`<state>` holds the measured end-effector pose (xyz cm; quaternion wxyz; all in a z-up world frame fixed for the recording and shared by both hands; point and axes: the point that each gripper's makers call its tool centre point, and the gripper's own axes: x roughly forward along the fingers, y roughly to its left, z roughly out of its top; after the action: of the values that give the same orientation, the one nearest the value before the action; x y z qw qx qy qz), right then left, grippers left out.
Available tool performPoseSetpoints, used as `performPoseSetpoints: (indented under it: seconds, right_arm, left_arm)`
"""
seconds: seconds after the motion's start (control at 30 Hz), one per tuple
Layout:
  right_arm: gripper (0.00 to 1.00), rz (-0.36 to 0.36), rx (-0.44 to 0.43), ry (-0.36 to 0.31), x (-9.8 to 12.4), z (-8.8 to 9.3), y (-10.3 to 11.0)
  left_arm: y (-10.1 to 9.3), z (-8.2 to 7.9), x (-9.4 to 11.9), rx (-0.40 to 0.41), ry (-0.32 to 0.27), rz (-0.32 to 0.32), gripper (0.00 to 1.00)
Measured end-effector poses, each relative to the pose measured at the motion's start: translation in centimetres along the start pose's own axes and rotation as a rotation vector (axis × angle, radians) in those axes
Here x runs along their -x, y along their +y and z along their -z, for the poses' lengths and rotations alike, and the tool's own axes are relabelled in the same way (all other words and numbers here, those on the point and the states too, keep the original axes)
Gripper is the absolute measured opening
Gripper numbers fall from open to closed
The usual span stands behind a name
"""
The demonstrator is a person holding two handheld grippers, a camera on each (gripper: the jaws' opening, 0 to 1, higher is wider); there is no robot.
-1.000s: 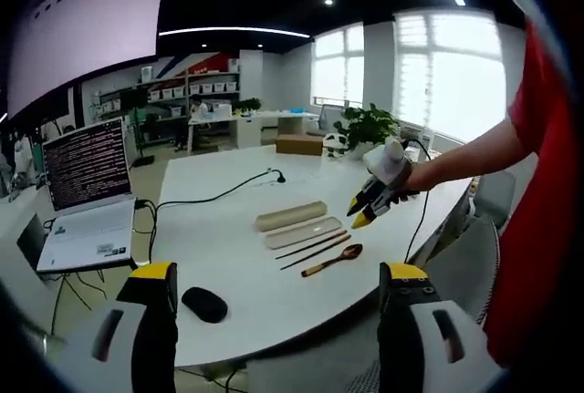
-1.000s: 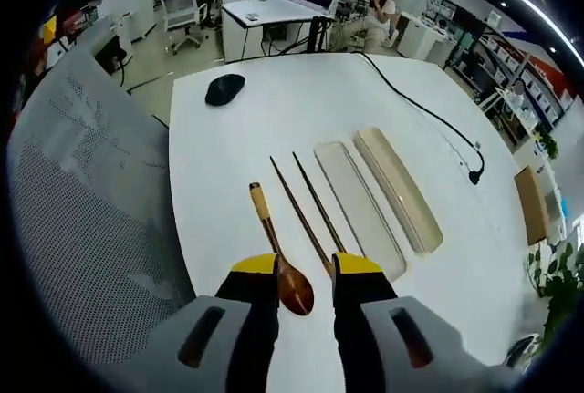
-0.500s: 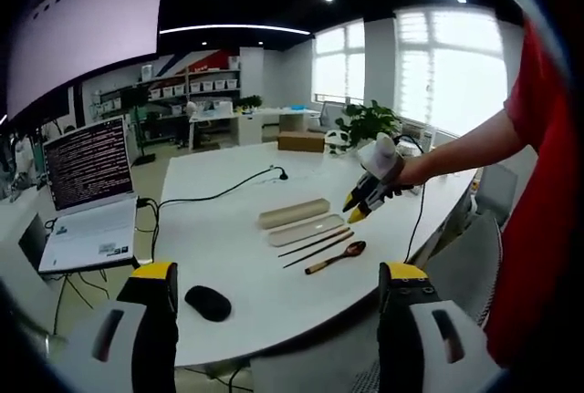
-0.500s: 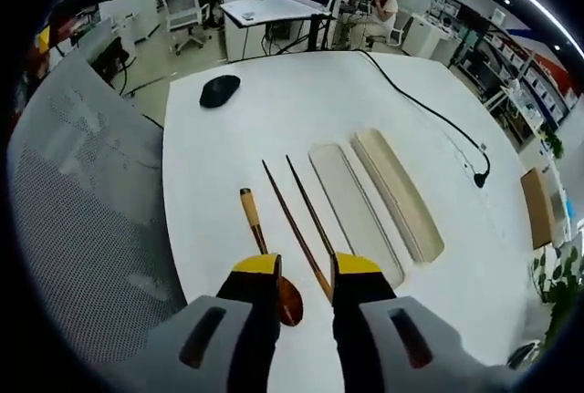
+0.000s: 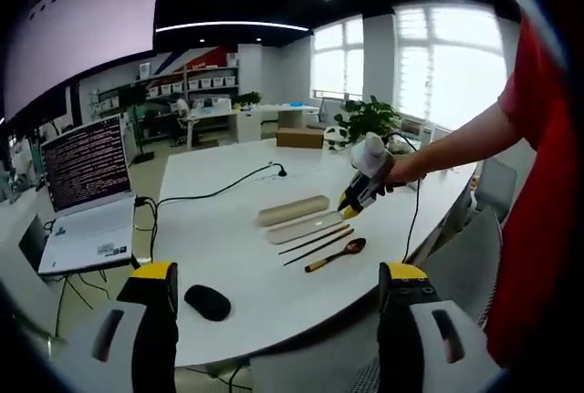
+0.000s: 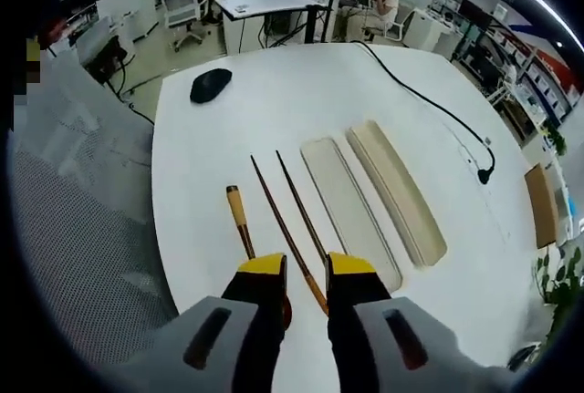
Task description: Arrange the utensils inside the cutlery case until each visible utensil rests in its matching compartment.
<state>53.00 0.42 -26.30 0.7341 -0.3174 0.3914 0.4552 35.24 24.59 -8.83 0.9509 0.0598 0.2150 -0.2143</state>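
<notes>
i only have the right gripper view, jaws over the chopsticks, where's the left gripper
Observer: The left gripper is held back off the table edge, jaws open, nothing between them.
Operator: how high is my right one
Observer: In the left gripper view the right gripper hangs just above the near ends of the chopsticks and spoon, not touching them.
Operator: anything else on that table
Observer: An open laptop sits at the far left end, past the mouse.
</notes>
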Motion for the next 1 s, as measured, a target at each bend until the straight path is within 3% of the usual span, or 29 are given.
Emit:
performPoseSetpoints:
  seconds: [0.67,0.87,1.0]
  right_arm:
    - [0.14,-0.037,0.007,0.044,-2.3,1.5,0.0]
    - [0.14,-0.053,0.009,0.049,-2.9,1.7,0.4]
    - [0.14,-0.057,0.054,0.074,-3.6,2.1,0.7]
  left_arm:
    - [-0.3,-0.1,-0.5,-0.034,0.018,0.005,0.93]
    - [-0.3,0.6,-0.3,-0.039,0.034,0.001,0.93]
    - [-0.3,0.8,-0.1,-0.022,0.030,-0.006,0.93]
